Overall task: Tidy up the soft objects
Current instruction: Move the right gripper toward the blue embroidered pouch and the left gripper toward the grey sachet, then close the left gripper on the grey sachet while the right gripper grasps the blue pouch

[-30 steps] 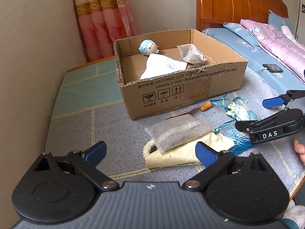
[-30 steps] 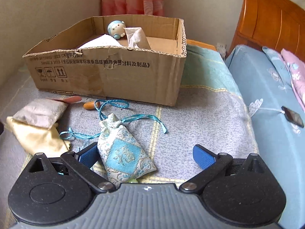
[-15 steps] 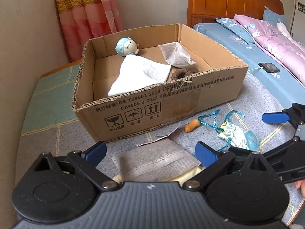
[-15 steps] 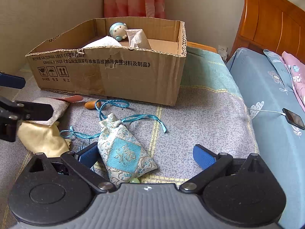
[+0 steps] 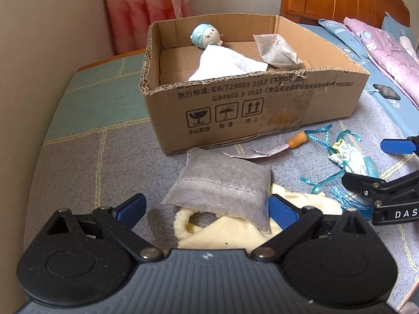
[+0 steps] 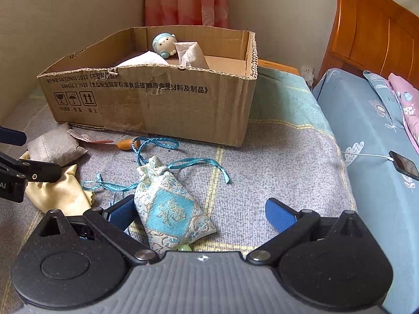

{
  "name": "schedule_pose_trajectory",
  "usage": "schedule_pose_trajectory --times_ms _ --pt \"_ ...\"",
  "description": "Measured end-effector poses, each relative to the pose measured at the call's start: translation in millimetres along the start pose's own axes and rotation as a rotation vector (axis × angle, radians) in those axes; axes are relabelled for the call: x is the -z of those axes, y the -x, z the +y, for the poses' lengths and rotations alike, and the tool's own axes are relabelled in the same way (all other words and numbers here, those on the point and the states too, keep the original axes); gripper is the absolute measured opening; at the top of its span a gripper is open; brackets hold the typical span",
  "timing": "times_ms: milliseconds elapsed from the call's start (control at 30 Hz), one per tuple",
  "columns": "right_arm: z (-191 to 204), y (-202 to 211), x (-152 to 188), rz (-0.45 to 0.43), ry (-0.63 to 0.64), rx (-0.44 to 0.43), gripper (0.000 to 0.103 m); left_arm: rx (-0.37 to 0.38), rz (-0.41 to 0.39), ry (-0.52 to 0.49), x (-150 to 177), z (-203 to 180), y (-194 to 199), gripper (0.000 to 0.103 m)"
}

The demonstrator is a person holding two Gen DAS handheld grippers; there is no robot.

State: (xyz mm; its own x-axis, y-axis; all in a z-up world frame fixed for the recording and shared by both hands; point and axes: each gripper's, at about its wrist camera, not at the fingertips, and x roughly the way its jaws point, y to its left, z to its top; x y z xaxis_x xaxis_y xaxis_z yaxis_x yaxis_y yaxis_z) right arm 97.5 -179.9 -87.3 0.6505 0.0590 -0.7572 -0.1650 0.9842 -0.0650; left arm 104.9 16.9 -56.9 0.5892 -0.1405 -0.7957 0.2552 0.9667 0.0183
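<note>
**Both grippers spread over soft pouches in front of the box**

The left gripper (image 5: 205,208) hangs low over the grey-and-green blanket (image 5: 78,162) with its blue fingers (image 5: 131,205) spread wide and gripping nothing. Between them lies a grey fabric sachet (image 5: 222,185), which rests partly on a pale yellow cloth pouch (image 5: 235,233); the right-hand finger is just beside the sachet's corner.

The right gripper (image 6: 200,213) is likewise spread and empty. A light blue embroidered drawstring pouch (image 6: 170,209) lies between its fingers, close against the left one (image 6: 120,212), with its teal ribbons (image 6: 193,162) trailing across the blanket towards the box.

An open cardboard box (image 5: 262,110) stands farther back on the blanket, towards the wall and the pink curtain (image 5: 141,7). Inside it are a small blue-capped plush toy (image 5: 205,35) against the far wall, a white cloth (image 5: 222,64) in front of the toy, and a grey tea-bag-like sachet (image 5: 277,51) beside that.

Between the box's near wall and the pouches lie a small orange object (image 5: 297,139) and a pink-edged scrap of packaging (image 5: 256,153), both clear of the grippers' fingers. The two grippers are near each other, each showing at the edge of the other's view.

Along the blanket's right edge runs a bed with a blue sheet (image 6: 366,120), a phone (image 6: 404,164) on a white cable lying on it, and a wooden headboard (image 6: 371,28) behind.
</note>
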Motion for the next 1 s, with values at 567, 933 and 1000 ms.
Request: schedule_pose_trajectory --times_ms 567,933,1000 --pt "0.3 0.1 3.5 -0.032 0.025 -0.030 0.103 0.076 -0.033 -0.015 -15.6 4.9 -21.6 0.095" --pt "3.3 1.3 4.9 -0.039 0.035 -0.058 0.103 0.101 -0.043 0.011 -15.1 4.4 -8.7 0.063" --pt "5.0 3.1 6.6 -0.038 0.046 -0.071 0.103 0.088 -0.045 0.013 -14.5 4.7 -7.5 0.063"
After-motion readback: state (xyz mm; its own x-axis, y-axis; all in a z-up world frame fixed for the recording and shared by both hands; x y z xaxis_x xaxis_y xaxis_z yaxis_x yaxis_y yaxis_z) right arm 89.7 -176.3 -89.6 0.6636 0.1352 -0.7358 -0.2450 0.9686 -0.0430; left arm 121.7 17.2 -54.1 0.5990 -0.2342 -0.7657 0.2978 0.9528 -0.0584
